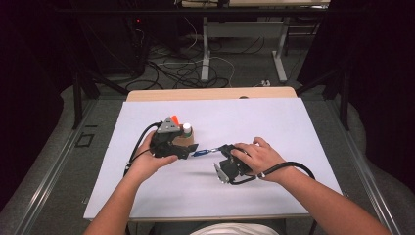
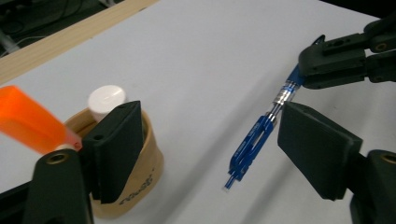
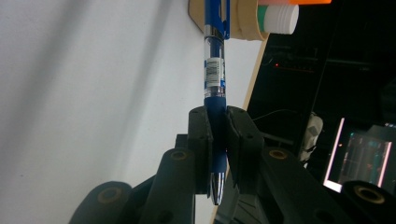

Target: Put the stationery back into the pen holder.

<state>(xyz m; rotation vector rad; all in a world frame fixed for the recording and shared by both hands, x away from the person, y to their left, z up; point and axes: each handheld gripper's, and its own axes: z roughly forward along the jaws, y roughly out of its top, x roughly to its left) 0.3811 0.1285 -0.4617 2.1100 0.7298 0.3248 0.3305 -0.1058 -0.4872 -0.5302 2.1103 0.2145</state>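
No legible txt: print on tan cup (image 2: 140, 186) & barcode label on blue pen (image 3: 214, 72) too blurry.

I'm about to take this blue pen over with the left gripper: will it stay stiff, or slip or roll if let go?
The blue pen looks like rigid plastic, so it should stay straight; the right gripper holds it by its grip section without visible bending. Its smooth clear barrel may slip between flat fingers. Being round, it might roll on the table, though its clip would probably stop it.
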